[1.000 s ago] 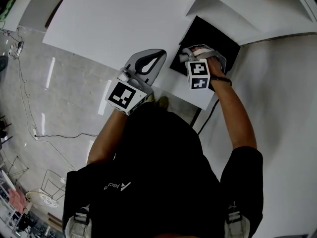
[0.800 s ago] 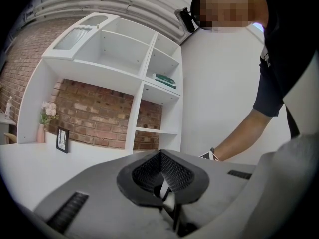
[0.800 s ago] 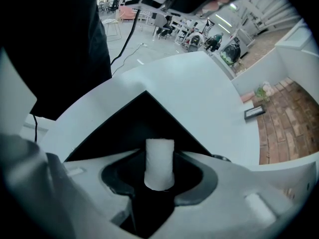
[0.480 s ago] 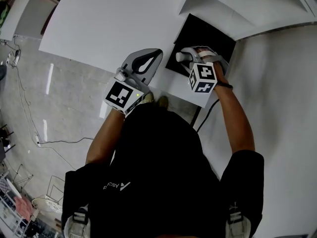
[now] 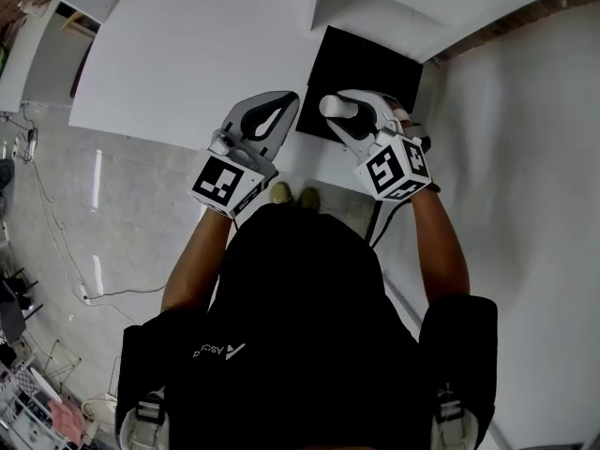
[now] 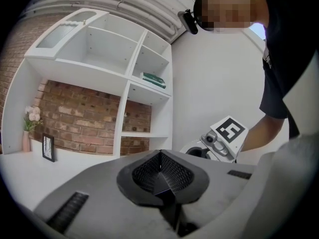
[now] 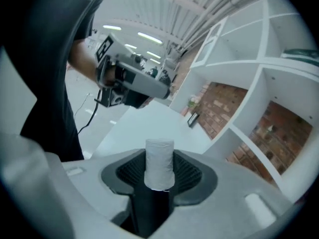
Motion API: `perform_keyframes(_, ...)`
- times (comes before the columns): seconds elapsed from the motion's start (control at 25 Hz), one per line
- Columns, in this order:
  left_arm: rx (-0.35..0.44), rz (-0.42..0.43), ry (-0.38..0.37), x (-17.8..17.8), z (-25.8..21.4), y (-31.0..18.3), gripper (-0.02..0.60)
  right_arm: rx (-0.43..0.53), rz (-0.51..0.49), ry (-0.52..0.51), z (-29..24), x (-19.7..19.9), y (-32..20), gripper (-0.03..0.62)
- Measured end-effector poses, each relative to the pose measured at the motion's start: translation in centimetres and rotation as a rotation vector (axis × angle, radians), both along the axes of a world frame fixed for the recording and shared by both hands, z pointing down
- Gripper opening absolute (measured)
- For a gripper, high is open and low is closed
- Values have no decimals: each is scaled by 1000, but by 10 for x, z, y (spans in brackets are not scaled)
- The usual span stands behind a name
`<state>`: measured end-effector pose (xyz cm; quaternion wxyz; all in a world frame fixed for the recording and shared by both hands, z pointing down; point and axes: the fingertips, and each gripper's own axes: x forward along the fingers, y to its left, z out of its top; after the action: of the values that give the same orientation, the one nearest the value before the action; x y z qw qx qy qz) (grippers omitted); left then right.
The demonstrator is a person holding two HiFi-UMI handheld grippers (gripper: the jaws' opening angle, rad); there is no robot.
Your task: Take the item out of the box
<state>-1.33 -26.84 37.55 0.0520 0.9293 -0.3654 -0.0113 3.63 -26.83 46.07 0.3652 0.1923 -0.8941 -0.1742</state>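
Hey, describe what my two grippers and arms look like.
The left gripper and right gripper are light grey shells with black ribbed pads lining the jaws. Each carries a white cube with black square markers. The person wears a black short-sleeved shirt with a small white logo.

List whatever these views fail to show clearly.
- Black box, head view: its inside is uniformly dark, so the contents cannot be told.
- White roll, right gripper view: its lower end is hidden between the right gripper's jaws.
- Green item on the shelf, left gripper view: too small to identify.
- Framed picture, left gripper view: too small to read.
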Motion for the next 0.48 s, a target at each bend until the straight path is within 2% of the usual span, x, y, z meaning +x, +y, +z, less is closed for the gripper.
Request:
perform_keyframes(0.16,18,16,6,11,-15,2,-2,-12,88,-252,-44,6,6,172)
perform_keyframes(0.36,54,57,4,25,-29,11,-2,-67,193,-628,-93,19,16,172)
perform_keyframes(0.48,65,61,21,32,-37,14,-2,-77,223,-746,-100,29,23,170)
